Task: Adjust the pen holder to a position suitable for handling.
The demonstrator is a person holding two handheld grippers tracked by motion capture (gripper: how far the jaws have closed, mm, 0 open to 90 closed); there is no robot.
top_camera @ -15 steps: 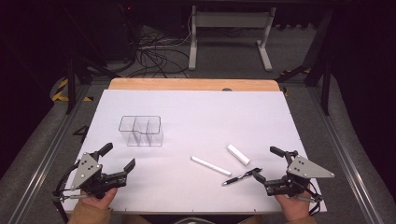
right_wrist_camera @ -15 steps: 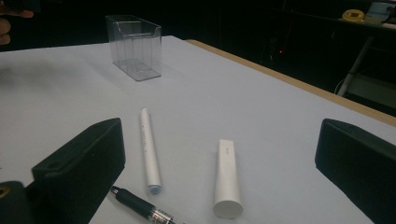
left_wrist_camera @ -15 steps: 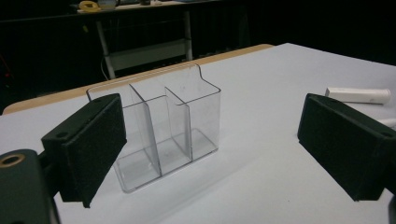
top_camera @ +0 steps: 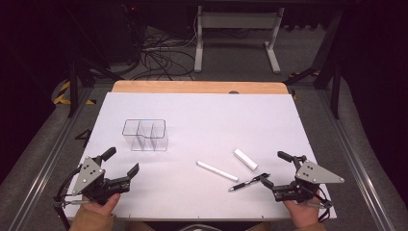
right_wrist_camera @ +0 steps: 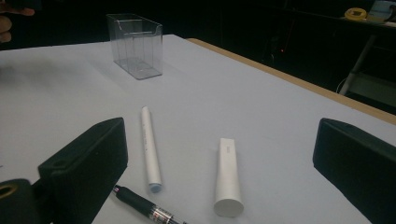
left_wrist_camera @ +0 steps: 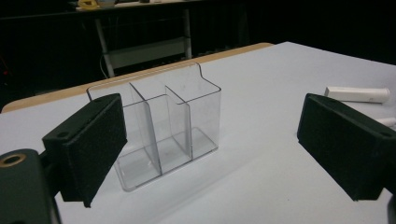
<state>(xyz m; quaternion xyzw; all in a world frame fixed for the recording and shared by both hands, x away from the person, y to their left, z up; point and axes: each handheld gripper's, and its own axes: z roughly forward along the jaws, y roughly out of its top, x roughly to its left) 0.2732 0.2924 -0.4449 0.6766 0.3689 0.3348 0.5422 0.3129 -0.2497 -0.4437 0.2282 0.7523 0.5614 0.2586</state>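
The room is dark, with cables on the floor and a metal stand far behind. In the middle is a counter [top_camera: 202, 120] with a white top and a wooden strip along its far edge.

A clear plastic box [top_camera: 145, 134] stands upright on the counter. It has three little rooms inside, and all three are empty. This box is the landmark for everything else.

Well off to the right of the box, and closer to the person, lie three things. A long thin white stick [top_camera: 217, 171], maybe a pen, is the nearest of them to the box. A short fat white tube [top_camera: 245, 159] lies just past it, farther from the box. A black pen [top_camera: 248, 182] lies farthest from the box, close to the person's edge.

The left gripper [top_camera: 122, 166] hovers near the box, on the person's side of it. Its jaws stand wide with nothing between them. In the left gripper view the box [left_wrist_camera: 159, 126] sits right ahead between the jaws, but not touched.

The right gripper [top_camera: 275, 169] hovers far from the box, just beside the black pen. Its jaws are wide and empty too.

It looks like the job is to put the three things into the box. Nothing is picked up yet, so all of it is left to do.
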